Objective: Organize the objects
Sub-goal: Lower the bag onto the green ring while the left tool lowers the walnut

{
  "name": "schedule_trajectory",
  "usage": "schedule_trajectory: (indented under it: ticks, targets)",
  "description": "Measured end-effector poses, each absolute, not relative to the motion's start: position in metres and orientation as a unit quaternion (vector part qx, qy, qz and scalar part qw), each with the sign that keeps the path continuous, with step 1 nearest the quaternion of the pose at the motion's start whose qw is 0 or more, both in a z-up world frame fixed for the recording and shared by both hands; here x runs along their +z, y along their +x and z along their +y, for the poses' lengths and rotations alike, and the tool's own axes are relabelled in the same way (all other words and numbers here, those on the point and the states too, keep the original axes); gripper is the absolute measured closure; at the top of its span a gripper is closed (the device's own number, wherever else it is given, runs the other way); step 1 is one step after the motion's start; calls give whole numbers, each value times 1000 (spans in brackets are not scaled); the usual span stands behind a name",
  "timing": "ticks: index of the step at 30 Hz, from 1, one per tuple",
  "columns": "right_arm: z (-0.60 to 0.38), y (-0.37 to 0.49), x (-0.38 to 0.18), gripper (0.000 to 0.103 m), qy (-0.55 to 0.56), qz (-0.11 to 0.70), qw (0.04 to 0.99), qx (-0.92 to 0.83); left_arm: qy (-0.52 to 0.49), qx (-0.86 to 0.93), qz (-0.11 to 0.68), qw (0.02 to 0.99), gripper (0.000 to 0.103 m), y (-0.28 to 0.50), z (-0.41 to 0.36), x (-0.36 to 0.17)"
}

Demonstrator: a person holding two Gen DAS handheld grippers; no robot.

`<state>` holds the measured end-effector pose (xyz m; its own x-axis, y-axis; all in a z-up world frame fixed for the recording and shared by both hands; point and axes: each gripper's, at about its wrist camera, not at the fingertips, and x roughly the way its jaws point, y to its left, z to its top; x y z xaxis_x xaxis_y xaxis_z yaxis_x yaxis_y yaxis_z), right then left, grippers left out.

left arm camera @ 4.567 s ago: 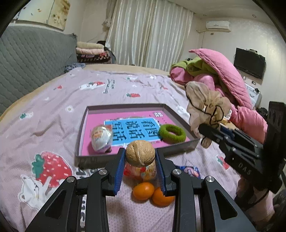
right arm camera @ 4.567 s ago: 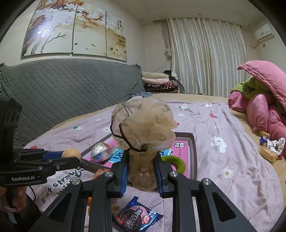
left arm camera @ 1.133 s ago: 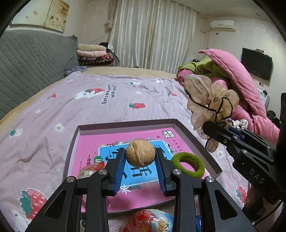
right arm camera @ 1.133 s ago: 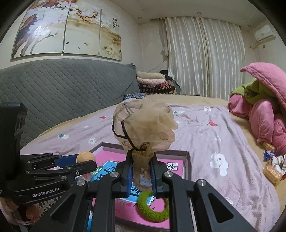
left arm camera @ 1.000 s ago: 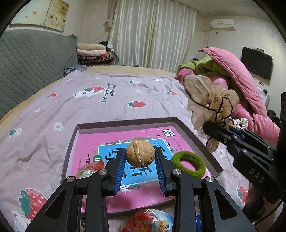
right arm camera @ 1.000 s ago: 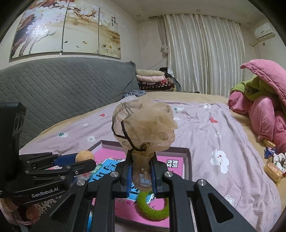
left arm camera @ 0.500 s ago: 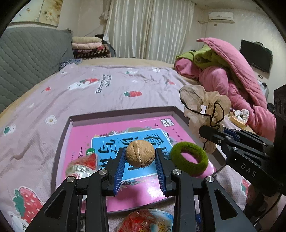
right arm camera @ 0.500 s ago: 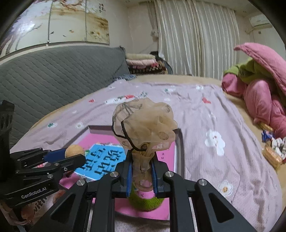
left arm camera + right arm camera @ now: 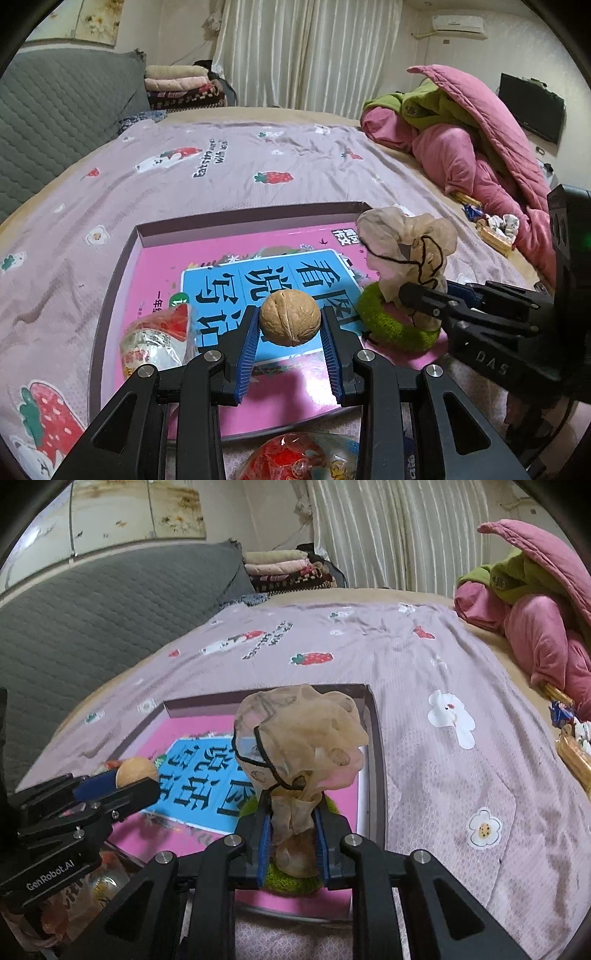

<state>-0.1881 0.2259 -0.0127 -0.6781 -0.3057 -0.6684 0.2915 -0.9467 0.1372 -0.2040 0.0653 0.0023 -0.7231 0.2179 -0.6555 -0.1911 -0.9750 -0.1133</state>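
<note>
The left gripper [image 9: 290, 334] pinched a walnut [image 9: 289, 322] between its fingers, over the shallow tray [image 9: 236, 221] on the bed. To its right, the right gripper [image 9: 293, 834] clamped a beige mesh scrunchie [image 9: 299, 734] directly above a green hair tie [image 9: 391, 325] in the tray.

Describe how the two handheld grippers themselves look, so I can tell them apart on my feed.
Both are matte black angular linkages with silver screws and blue ribbed finger pads. The left gripper is printed "GenRobot.AI" on its side; the right gripper reads "DAS", with a green light on its body.
</note>
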Motion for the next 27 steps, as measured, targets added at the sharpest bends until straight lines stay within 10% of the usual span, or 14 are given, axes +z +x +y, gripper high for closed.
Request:
schedule_trajectory:
  ticks: [27]
  targets:
    - [218, -182, -13, 57, 366, 21, 155, -917, -408, 906, -2, 110, 69, -216, 78, -18]
